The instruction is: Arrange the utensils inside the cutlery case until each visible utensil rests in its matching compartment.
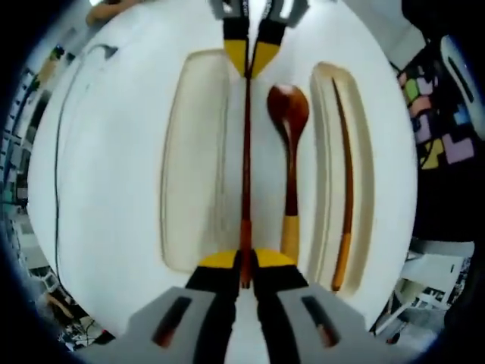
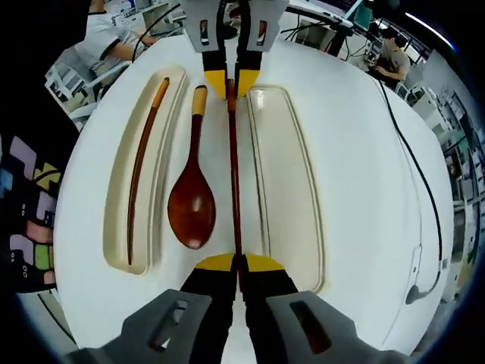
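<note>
A round white table (image 1: 106, 189) spreads out under both tools, with a thin black cable (image 1: 57, 152) trailing across it well off to one side of the jaws.

On it lie the two halves of the cream, oblong cutlery case. In the left gripper view, the wider, shallow half (image 1: 193, 159) sits just to the left of the jaws with nothing in it, and the narrower half (image 1: 362, 167) lies off to their right. In the right gripper view the wide half (image 2: 288, 182) is just right of the jaws and the narrow half (image 2: 114, 227) well to their left.

The dark reddish-brown wooden spoon with a yellow handle end (image 1: 289, 152) rests on the bare table between the two halves, bowl pointing away from the left gripper (image 1: 245, 262).

One slim brown chopstick with an orange tip (image 1: 347, 189) lies inside the narrow half. A second chopstick (image 1: 246, 152) runs straight between the two tools: the left gripper's yellow-tipped jaws are pinched on its orange-banded end, and the right gripper (image 2: 238, 264) is clenched on the other end. Each tool appears across from the other at the far end of the stick.
</note>
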`<move>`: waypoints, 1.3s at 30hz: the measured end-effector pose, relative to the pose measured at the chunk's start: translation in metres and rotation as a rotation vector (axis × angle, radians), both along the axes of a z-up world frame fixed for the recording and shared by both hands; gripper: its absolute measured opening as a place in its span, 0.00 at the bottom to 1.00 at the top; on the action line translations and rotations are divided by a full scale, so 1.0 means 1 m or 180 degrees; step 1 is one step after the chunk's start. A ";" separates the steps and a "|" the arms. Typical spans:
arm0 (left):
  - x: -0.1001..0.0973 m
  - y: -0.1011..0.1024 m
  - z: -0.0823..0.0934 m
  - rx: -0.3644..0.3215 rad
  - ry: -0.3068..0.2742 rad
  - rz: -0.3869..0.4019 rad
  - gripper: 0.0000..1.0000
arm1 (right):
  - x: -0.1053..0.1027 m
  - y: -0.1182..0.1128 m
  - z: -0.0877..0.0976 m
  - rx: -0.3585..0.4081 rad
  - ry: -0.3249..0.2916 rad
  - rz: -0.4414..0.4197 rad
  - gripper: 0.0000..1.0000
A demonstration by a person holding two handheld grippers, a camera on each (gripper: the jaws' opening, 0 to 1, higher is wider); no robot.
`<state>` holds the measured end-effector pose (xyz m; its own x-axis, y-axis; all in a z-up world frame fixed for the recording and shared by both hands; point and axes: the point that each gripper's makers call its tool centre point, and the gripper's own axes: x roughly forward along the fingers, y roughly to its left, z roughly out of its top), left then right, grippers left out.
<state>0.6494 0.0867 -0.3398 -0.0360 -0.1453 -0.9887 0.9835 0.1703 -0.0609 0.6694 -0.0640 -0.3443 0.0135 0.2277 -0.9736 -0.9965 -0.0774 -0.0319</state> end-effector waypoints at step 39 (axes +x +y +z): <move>-0.038 0.004 0.042 -0.0224 -0.0290 -0.0216 0.06 | -0.032 -0.001 0.052 0.0122 -0.0212 0.0008 0.00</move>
